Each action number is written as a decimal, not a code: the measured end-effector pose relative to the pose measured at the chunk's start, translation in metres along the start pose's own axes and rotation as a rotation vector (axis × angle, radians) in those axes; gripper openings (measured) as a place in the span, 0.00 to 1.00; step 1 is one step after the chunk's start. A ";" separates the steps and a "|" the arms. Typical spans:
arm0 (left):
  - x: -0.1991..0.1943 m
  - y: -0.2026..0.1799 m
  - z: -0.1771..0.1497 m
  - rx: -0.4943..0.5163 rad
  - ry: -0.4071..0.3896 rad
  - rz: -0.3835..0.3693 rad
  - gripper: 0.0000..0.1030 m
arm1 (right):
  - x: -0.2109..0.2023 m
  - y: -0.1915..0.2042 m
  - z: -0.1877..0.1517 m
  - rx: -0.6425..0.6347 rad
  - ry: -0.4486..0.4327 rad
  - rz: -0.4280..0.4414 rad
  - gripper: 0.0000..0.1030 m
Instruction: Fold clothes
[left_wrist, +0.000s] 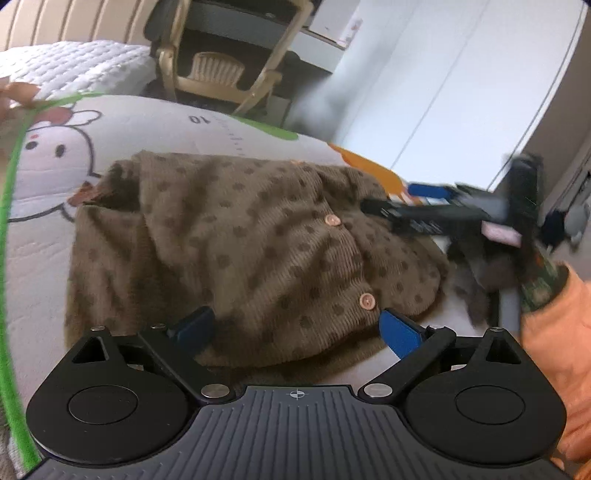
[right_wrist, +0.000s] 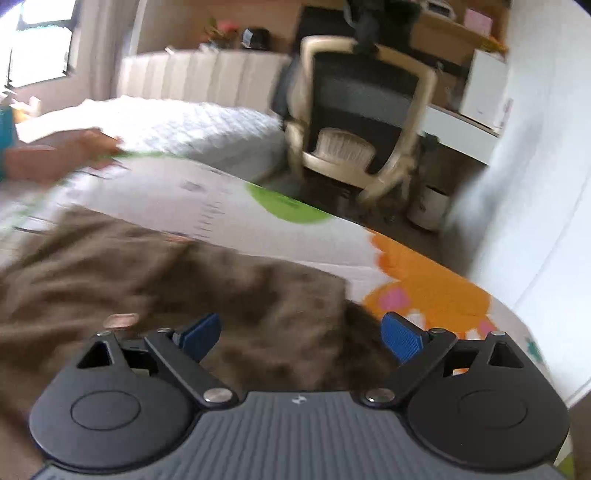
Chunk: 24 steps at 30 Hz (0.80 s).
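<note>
The brown spotty cardigan (left_wrist: 236, 243) lies bunched on the cartoon play mat (left_wrist: 48, 173), partly folded, its buttons (left_wrist: 366, 301) showing. The left gripper (left_wrist: 299, 328) hangs wide over its near edge, holding nothing. To the right, the right gripper (left_wrist: 399, 201) is wide too, beside the cardigan's far right corner. I think each should pinch one edge low down, then lift together, so the fold lands flat.
</note>
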<state>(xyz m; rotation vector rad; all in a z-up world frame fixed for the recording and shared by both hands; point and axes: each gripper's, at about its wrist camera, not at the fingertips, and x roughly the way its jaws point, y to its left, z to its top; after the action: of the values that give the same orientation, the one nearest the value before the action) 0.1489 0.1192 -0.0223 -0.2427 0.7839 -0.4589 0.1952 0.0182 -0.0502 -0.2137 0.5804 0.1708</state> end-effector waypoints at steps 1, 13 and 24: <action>-0.002 0.003 0.000 -0.013 -0.001 -0.003 0.96 | -0.007 0.004 -0.004 -0.002 -0.003 0.039 0.92; -0.007 0.023 -0.003 -0.095 -0.005 -0.038 0.96 | -0.021 0.034 -0.011 -0.057 0.025 0.148 0.93; -0.024 0.036 0.003 -0.133 -0.068 0.038 0.96 | 0.000 0.069 -0.025 -0.099 0.096 0.224 0.96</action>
<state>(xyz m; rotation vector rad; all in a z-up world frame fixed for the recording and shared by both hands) 0.1473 0.1620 -0.0191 -0.3644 0.7521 -0.3612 0.1665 0.0781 -0.0811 -0.2542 0.6923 0.4084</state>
